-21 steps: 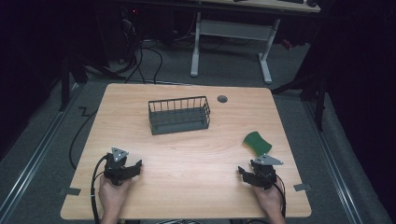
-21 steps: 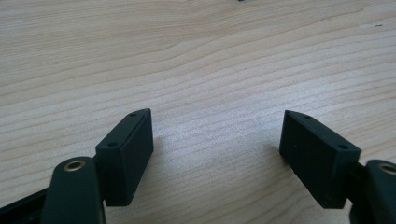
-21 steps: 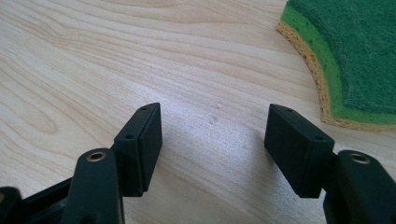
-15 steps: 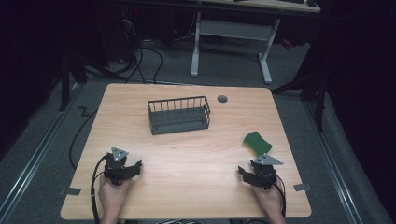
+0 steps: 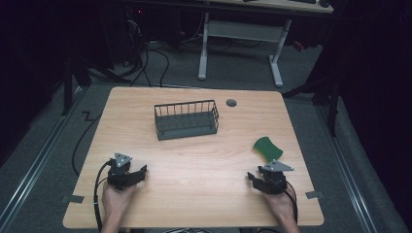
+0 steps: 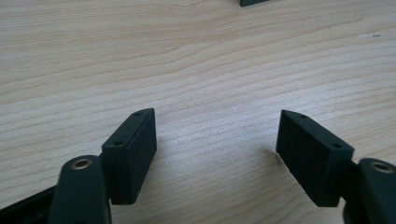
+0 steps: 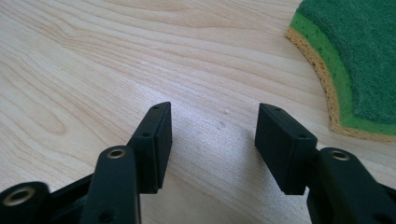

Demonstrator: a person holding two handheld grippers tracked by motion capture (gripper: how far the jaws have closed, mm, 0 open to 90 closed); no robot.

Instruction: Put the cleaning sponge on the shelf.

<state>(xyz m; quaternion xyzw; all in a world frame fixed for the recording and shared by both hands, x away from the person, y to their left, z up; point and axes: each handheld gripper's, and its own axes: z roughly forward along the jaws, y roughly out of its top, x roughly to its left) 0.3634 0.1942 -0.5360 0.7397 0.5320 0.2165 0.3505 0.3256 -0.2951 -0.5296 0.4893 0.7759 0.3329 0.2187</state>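
A green sponge with a yellow underside lies flat near the table's right edge; the right gripper view has it at the upper right. My right gripper rests on the table just in front of the sponge, apart from it, jaws open over bare wood. At the front left my left gripper also lies on the table, held by a hand. Its jaws stand wide open with nothing between them. A dark wire basket stands empty at mid table toward the back.
The wooden table has a round grey cable grommet behind the basket. A cable trails from each gripper over the front edge. The basket's dark corner peeks in at the top of the left gripper view.
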